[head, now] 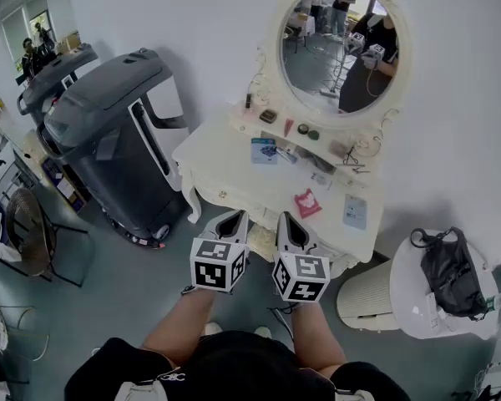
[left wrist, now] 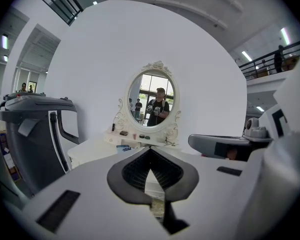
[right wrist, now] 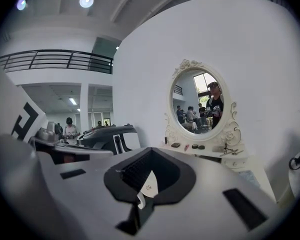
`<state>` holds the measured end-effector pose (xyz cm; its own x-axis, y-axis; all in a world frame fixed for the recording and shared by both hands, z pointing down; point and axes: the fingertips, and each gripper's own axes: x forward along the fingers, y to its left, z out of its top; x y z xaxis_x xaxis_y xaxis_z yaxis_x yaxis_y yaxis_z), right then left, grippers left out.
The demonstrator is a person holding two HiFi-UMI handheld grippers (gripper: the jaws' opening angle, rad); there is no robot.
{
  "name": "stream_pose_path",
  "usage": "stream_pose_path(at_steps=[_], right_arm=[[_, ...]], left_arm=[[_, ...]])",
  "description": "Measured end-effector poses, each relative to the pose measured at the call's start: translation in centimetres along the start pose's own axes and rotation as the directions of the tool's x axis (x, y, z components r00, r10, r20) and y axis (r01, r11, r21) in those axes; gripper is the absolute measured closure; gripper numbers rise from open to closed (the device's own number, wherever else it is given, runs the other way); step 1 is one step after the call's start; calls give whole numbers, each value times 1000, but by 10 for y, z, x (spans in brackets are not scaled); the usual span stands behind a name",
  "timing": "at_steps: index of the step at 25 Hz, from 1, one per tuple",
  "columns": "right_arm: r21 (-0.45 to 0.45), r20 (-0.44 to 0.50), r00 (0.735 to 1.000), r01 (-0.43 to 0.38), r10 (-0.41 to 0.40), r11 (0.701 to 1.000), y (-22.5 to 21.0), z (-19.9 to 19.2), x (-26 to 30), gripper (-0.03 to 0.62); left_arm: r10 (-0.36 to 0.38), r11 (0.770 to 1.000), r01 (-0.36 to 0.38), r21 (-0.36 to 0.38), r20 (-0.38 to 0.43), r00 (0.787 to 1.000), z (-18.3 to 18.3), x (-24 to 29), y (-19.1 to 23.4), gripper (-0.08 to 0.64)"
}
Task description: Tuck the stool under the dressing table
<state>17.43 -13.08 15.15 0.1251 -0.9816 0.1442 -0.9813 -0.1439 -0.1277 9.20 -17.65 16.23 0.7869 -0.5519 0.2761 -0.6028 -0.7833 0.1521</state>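
The white dressing table (head: pixel 221 153) with its oval mirror (head: pixel 338 44) stands against the wall, straight ahead of me. Both grippers are held up side by side in front of its front edge. In the head view my left gripper (head: pixel 234 216) and my right gripper (head: pixel 285 218) each have their jaws together with nothing between them. The left gripper view looks level over its shut jaws (left wrist: pixel 150 150) at the table (left wrist: pixel 97 146) and mirror (left wrist: pixel 151 104). The right gripper view does the same (right wrist: pixel 151 152). A pale patterned strip (head: pixel 264 242), perhaps the stool, shows under the table's edge between the grippers.
A large dark grey floor-cleaning machine (head: pixel 108 132) stands left of the table. At the right are a white ribbed bin (head: pixel 363 295) and a round white stand (head: pixel 409 295) bearing a black bag (head: pixel 451 270). Small items lie on the tabletop. A chair (head: pixel 33 232) is at the far left.
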Motion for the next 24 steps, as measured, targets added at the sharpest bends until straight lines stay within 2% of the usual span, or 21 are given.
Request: stream_pose_path(at_steps=[5, 10, 24], right_arm=[[20, 50, 999, 1, -2, 1000, -3, 23, 2, 584], [24, 54, 999, 3, -5, 1000, -5, 23, 1, 584], [8, 40, 999, 6, -6, 1000, -7, 16, -9, 584]], left_arm=[[-16, 1000, 15, 13, 38, 999, 25, 5, -2, 555], [-34, 999, 32, 38, 72, 997, 36, 6, -7, 555], [-64, 998, 63, 18, 51, 997, 25, 6, -20, 555]])
